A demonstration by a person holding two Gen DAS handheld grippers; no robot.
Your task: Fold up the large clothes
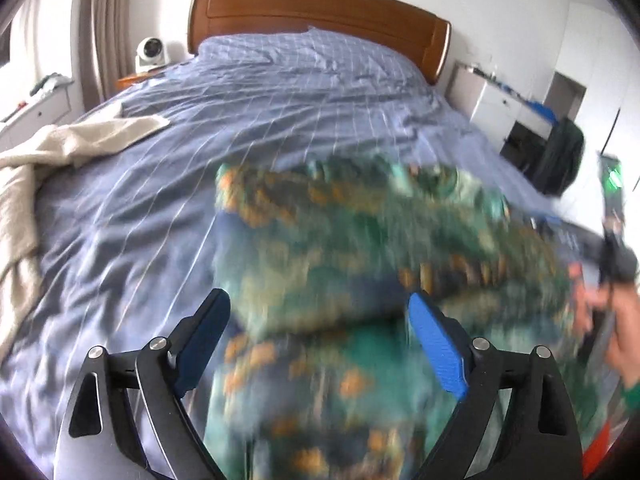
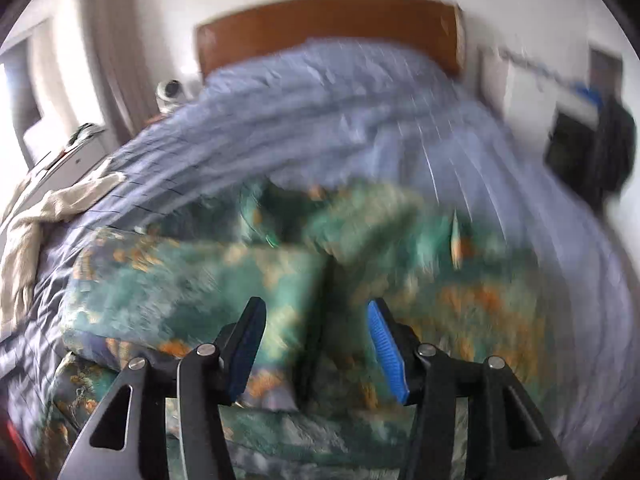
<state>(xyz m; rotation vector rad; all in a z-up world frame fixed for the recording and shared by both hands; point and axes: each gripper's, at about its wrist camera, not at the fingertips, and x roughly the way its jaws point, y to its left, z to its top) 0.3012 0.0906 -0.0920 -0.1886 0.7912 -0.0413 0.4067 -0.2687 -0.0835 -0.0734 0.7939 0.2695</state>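
Note:
A large green, blue and orange patterned garment (image 1: pixel 360 264) lies folded over itself on the near part of the bed; it also shows in the right wrist view (image 2: pixel 192 280). Both views are motion-blurred. My left gripper (image 1: pixel 320 312) is open, its blue pads wide apart above the garment, holding nothing. My right gripper (image 2: pixel 316 316) is open above the garment's middle, holding nothing. The right gripper's body and the hand that holds it (image 1: pixel 612 280) show at the right edge of the left wrist view.
The bed (image 1: pixel 260 120) has a blue checked cover and a brown wooden headboard (image 1: pixel 320 12). A beige cloth (image 1: pixel 60 148) lies at the bed's left side. A small white fan (image 1: pixel 150 52) stands on the nightstand. White drawers and a dark bag (image 1: pixel 560 152) stand on the right.

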